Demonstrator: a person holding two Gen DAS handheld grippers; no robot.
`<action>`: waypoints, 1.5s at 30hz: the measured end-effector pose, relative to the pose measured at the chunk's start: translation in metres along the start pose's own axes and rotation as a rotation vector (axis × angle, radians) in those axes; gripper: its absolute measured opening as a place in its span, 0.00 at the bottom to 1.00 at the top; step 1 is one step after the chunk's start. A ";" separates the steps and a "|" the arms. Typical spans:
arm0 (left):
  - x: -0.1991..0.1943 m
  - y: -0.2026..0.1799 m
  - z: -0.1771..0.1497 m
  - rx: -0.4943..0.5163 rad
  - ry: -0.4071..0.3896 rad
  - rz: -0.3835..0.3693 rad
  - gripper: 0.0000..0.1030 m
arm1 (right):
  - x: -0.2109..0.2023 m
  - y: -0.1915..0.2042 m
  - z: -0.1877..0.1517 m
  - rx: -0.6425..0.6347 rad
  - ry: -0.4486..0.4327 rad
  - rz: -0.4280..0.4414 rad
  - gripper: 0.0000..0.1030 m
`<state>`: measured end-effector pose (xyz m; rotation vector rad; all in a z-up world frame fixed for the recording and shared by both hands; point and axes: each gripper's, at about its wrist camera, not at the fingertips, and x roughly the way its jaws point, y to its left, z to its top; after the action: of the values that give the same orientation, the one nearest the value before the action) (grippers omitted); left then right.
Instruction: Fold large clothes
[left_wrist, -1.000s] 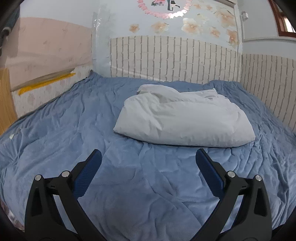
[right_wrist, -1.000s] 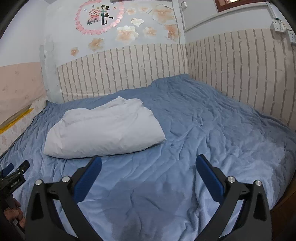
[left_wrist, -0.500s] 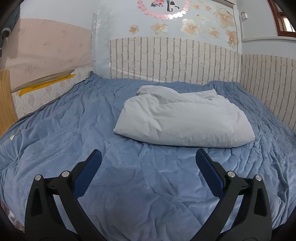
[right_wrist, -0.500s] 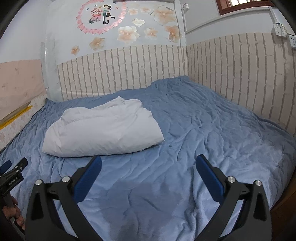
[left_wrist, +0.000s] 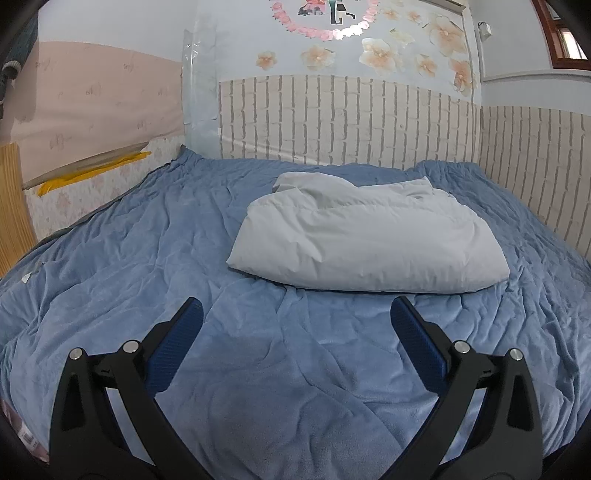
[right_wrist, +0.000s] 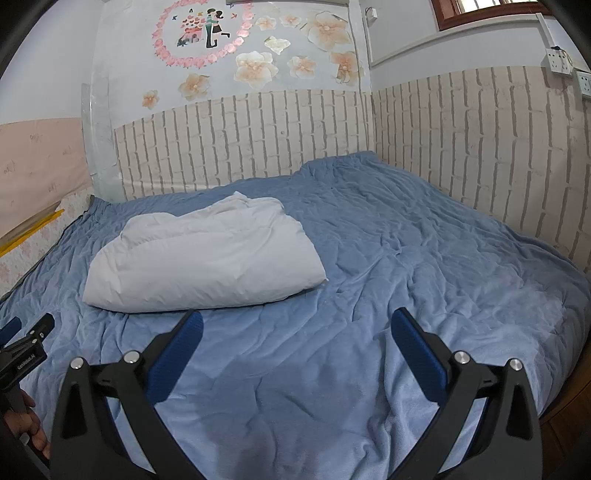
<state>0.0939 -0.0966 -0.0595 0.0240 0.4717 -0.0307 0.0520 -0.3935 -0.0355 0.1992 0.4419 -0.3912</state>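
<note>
Brick-patterned walls (right_wrist: 461, 140) with flower stickers (left_wrist: 376, 55) enclose a bed under a wrinkled blue blanket (left_wrist: 147, 258), where the folded white garment (left_wrist: 369, 243) lies toward the headboard wall, well beyond the left gripper (left_wrist: 295, 321) and right gripper (right_wrist: 295, 325), both with jaws spread wide and empty.

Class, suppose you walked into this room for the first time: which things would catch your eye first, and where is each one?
First, the pale grey folded garment, a puffy bundle lying mid-bed on the rumpled blue bedspread. Next, the wall behind the bed, with a pink flower-ring sticker above brick-pattern panelling. In the foreground, the left gripper and right gripper hang open over the bedspread, holding nothing.
</note>
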 end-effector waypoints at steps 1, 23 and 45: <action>0.000 0.000 0.000 -0.001 0.001 0.000 0.97 | 0.000 -0.001 0.000 0.001 0.000 0.001 0.98; -0.004 -0.005 0.001 0.008 -0.010 0.009 0.97 | 0.000 -0.001 0.000 0.003 -0.003 -0.001 0.98; -0.003 -0.007 0.000 0.028 -0.015 0.018 0.97 | 0.001 -0.001 0.000 0.005 -0.002 -0.008 0.98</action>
<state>0.0909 -0.1033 -0.0578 0.0551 0.4556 -0.0193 0.0519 -0.3949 -0.0361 0.2019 0.4399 -0.4003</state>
